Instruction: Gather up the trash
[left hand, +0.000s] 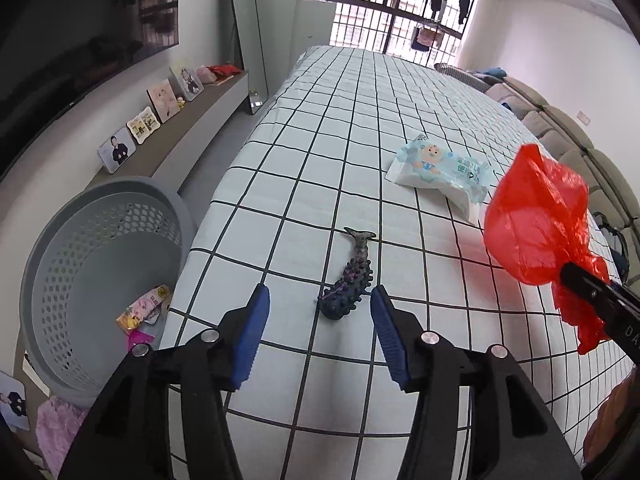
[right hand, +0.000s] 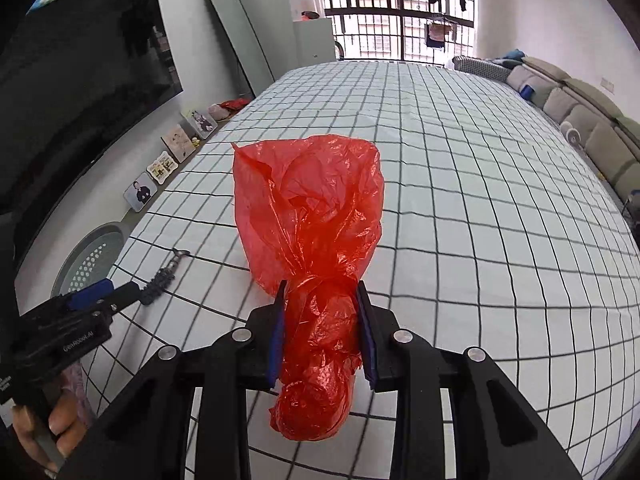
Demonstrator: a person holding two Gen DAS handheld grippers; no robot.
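Observation:
My right gripper (right hand: 320, 292) is shut on the knotted neck of a red plastic bag (right hand: 308, 200), held above the checked bed sheet (right hand: 480, 200); the left wrist view shows the red plastic bag (left hand: 536, 216) at the right. My left gripper (left hand: 320, 296) is open just above the sheet, its blue pads (left hand: 256, 320) apart. A dark, knobbly fish-shaped toy (left hand: 348, 280) lies just beyond the fingertips, untouched. A pale blue wet-wipes pack (left hand: 440, 176) lies farther back. A grey perforated basket (left hand: 100, 264) stands beside the bed on the left, with colourful wrappers (left hand: 142, 312) in it.
A low shelf (left hand: 192, 136) with several photo frames runs along the left wall under a dark TV (left hand: 60, 40). A mirror (left hand: 248, 32) leans at the back. A sofa (left hand: 568, 136) lines the right side. A barred window (left hand: 380, 8) is at the far end.

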